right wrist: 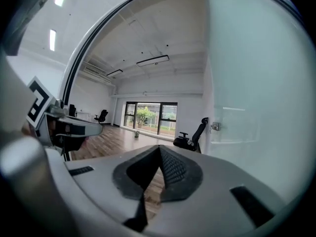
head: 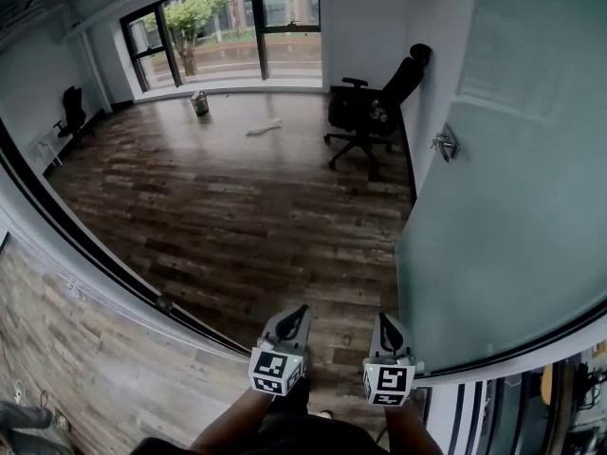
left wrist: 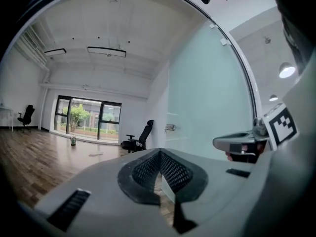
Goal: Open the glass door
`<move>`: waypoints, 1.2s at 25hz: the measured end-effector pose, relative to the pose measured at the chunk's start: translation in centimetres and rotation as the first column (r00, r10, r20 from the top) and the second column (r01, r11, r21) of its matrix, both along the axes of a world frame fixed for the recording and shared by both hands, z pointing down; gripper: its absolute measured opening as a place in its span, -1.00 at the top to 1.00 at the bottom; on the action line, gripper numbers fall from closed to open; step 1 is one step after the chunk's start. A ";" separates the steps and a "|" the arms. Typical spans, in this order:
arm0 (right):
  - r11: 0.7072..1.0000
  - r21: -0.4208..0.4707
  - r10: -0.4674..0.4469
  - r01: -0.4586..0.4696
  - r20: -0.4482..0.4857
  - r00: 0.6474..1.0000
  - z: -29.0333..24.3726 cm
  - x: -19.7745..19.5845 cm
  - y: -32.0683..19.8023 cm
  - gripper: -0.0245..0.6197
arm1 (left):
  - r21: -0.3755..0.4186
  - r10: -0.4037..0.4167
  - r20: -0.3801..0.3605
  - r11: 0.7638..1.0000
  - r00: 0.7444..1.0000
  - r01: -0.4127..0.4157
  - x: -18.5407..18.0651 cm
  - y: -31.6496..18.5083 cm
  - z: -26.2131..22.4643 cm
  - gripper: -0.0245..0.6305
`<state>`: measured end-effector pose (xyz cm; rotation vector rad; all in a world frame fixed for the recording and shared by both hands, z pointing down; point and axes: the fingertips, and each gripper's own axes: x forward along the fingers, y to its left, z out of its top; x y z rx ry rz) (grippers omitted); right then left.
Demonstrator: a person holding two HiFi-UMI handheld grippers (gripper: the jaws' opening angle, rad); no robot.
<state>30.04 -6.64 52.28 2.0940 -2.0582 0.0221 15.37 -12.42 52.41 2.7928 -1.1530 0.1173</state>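
The frosted glass door [head: 512, 207] stands swung inward on the right, its metal handle [head: 444, 144] facing the room. Both grippers are low in the head view, at the threshold and pointing into the room. My left gripper [head: 302, 309] is shut with nothing in it, and so is my right gripper [head: 383, 318], which is close to the door's lower edge without touching it. The left gripper view shows its jaws [left wrist: 160, 152] met at the tips, with the door [left wrist: 207, 98] to the right. In the right gripper view the jaws [right wrist: 160, 148] are closed and the door [right wrist: 256, 107] fills the right side.
A black office chair [head: 375, 107] stands by the right wall behind the door. A small can [head: 200, 103] and a white scrap [head: 264, 127] lie on the wood floor near the windows [head: 228, 27]. Another chair [head: 72, 112] is far left. The dark door frame [head: 114, 263] curves along my left.
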 end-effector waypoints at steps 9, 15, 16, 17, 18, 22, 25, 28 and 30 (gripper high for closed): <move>1.000 -0.017 -0.017 0.018 0.026 1.000 0.8 -1.3 7.3 0.88 | 0.004 -0.034 0.026 0.999 0.999 0.034 -2.8 7.0 -0.2 0.93; 1.000 -0.020 -0.008 0.009 0.036 0.999 0.5 -3.8 11.4 0.88 | 0.010 -0.023 0.037 1.000 0.999 0.022 -5.5 10.9 -0.1 0.93; 1.000 -0.016 -0.007 0.008 0.038 0.999 0.3 -4.4 12.0 0.88 | 0.006 -0.020 0.038 1.000 0.999 0.019 -6.0 11.5 -0.1 0.93; 1.000 -0.009 -0.008 0.008 0.040 0.999 0.0 -5.1 12.5 0.88 | 0.006 -0.017 0.039 1.000 0.999 0.016 -6.6 12.1 0.0 0.93; 1.000 -0.001 -0.008 0.008 0.041 0.999 -0.4 -5.9 13.1 0.88 | 0.008 -0.013 0.038 1.000 0.999 0.012 -7.2 12.7 -0.1 0.93; 1.000 0.009 0.001 -0.001 0.017 1.000 -0.7 -9.9 16.5 0.88 | 0.020 0.011 0.009 1.000 1.000 -0.012 -10.5 16.4 -0.8 0.93; 0.999 0.026 0.025 -0.025 0.003 1.000 -1.3 -13.5 20.2 0.88 | 0.047 0.035 -0.003 0.998 0.999 -0.035 -13.8 19.7 -1.5 0.93; 0.998 0.040 0.052 -0.053 0.012 0.999 -1.7 -16.8 23.6 0.88 | 0.054 0.053 -0.002 0.997 0.999 -0.052 -17.2 22.8 -1.8 0.93; 0.997 0.048 0.057 -0.057 0.011 0.998 -2.0 -18.7 25.7 0.88 | 0.051 0.055 -0.006 0.997 0.998 -0.055 -19.3 24.7 -2.0 0.93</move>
